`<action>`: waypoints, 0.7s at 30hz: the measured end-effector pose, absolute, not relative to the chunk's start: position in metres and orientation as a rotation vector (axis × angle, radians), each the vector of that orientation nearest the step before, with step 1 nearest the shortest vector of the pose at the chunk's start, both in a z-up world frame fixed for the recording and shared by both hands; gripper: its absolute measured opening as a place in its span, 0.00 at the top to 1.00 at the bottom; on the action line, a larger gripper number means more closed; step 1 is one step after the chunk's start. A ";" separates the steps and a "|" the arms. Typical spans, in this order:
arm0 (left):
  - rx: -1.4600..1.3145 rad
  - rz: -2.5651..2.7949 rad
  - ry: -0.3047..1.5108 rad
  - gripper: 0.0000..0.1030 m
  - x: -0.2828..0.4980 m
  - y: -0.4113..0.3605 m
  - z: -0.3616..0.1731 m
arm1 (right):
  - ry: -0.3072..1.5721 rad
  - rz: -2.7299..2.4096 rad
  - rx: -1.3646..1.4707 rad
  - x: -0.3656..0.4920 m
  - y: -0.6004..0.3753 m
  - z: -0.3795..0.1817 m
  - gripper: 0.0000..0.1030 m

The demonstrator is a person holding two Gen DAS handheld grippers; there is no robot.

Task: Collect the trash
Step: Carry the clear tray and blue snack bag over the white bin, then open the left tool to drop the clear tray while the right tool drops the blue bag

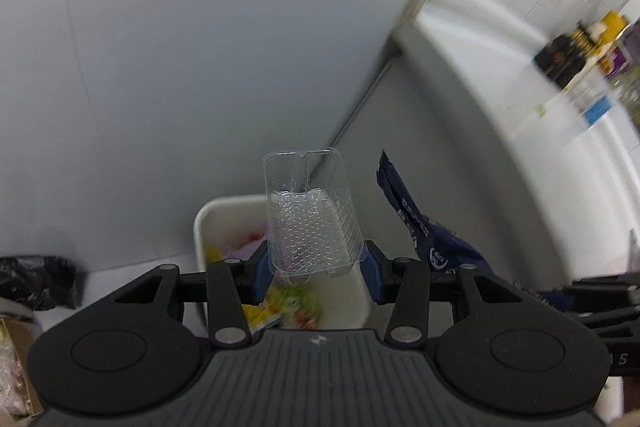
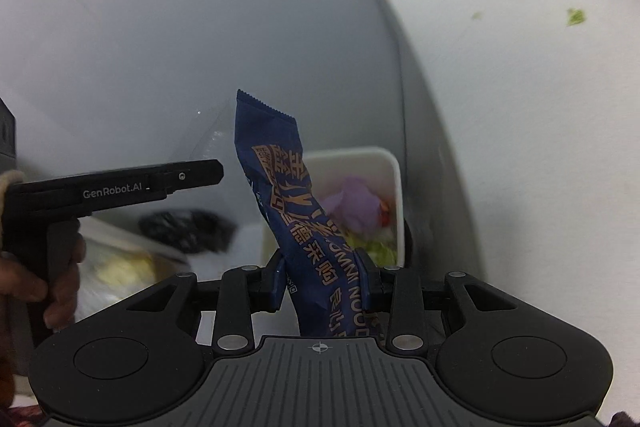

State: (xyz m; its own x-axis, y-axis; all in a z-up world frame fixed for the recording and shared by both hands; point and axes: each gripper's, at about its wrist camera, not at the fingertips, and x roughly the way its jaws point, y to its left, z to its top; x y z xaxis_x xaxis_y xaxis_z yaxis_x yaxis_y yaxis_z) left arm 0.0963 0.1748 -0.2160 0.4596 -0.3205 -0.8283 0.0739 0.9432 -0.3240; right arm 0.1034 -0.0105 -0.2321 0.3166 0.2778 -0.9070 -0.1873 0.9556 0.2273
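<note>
1. While the left gripper (image 1: 316,277) points steeply down, its blue-padded fingers (image 1: 260,277) press on the two sides of a clear plastic tray (image 1: 310,215), which stands up out of the grip, open side toward the camera.
2. Just beyond and below those fingertips sits a white bin (image 1: 202,227), its mouth open, with yellow, green and pale purple scraps inside; the tray's lower end overlaps the bin's opening in the left wrist view.
3. To the right of the left gripper, a dark blue noodle wrapper (image 1: 416,227) rises at a slant, close beside the tray but not touching it.
4. That same wrapper (image 2: 296,203) is clamped between the narrow-set jaws of the right gripper (image 2: 322,281), with its serrated top edge pointing up and away from the fingers.
5. Beyond the right gripper's fingertips the bin (image 2: 394,179) shows again, holding a purple scrap and green bits, partly hidden by the wrapper.
6. Left of the right gripper, a person's hand (image 2: 44,279) grasps the black handle of the other tool.
7. Farther left and beyond, a crumpled black bag (image 2: 186,229) lies on the floor, blurred.
8. On the right of both grippers runs a white counter edge (image 2: 500,107), with a small green crumb (image 2: 575,17) on its top.
</note>
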 end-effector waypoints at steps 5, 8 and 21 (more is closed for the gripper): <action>-0.203 -0.281 1.154 0.59 0.105 0.173 -0.259 | 1.270 0.256 0.048 0.123 0.017 -0.273 0.68; -0.178 -0.293 1.220 0.59 0.113 0.167 -0.290 | 1.316 0.210 0.041 0.140 0.026 -0.303 0.68; -0.161 -0.281 1.377 0.58 0.151 0.156 -0.368 | 1.419 0.130 -0.017 0.205 0.054 -0.385 0.67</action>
